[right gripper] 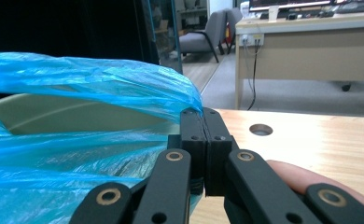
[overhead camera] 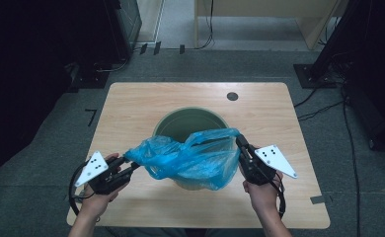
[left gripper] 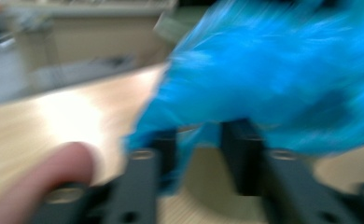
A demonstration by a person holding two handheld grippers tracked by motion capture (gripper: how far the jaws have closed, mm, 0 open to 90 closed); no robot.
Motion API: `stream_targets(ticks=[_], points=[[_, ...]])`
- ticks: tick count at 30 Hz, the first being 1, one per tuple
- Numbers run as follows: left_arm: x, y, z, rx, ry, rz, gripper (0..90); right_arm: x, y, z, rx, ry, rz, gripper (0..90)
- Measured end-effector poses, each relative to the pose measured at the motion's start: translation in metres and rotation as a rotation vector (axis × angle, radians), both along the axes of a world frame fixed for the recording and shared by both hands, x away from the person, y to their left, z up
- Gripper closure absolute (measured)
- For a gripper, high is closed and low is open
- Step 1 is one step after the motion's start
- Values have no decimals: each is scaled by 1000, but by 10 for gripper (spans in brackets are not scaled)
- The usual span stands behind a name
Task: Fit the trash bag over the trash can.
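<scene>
A round green bin [overhead camera: 180, 117] stands in the middle of the wooden table [overhead camera: 131, 101]. A crumpled blue plastic bag [overhead camera: 190, 160] is stretched across the bin's near rim, and its mouth gapes over the opening. My right gripper [overhead camera: 240, 141] is at the bin's right side, shut on the bag's edge [right gripper: 124, 84], with its jaws pressed together [right gripper: 202, 113]. My left gripper [overhead camera: 133, 166] is at the bag's left tip. In the blurred left gripper view its jaws stand apart [left gripper: 201, 133], with the bag [left gripper: 273, 79] draped over their tips.
A round cable hole [overhead camera: 232, 96] lies in the table's far right part. Bare tabletop runs along both sides of the bin. A wooden desk [right gripper: 311, 46] and a grey chair [right gripper: 208, 32] stand beyond the table. Cables [overhead camera: 328, 106] cross the floor at the right.
</scene>
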State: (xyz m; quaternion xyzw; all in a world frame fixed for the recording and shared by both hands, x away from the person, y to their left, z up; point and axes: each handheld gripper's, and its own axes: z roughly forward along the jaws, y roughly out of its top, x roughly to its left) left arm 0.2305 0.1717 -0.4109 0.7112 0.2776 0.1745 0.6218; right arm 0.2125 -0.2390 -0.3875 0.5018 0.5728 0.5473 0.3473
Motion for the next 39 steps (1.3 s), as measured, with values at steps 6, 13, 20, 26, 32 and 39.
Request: stream_targets(ticks=[6, 13, 20, 26, 32, 39], points=[[-19, -4, 19, -17, -77, -59, 221, -8, -2, 5, 0, -38, -9, 900], [-34, -13, 37, -34, -141, -106, 160, -15, 2, 9, -12, -69, 3, 900], [-28, -26, 45, 108, 33, -14, 155, -24, 8, 16, -18, -103, 26, 900], [-27, -20, 42, -21, 157, -157, 426, -27, 4, 20, -5, -108, -2, 900], [-34, -25, 53, -25, 124, -157, 499, -29, 10, 19, -43, -125, 17, 884], [-23, 1, 51, -156, 172, -69, 626, -27, -11, 22, 3, -106, 43, 573]])
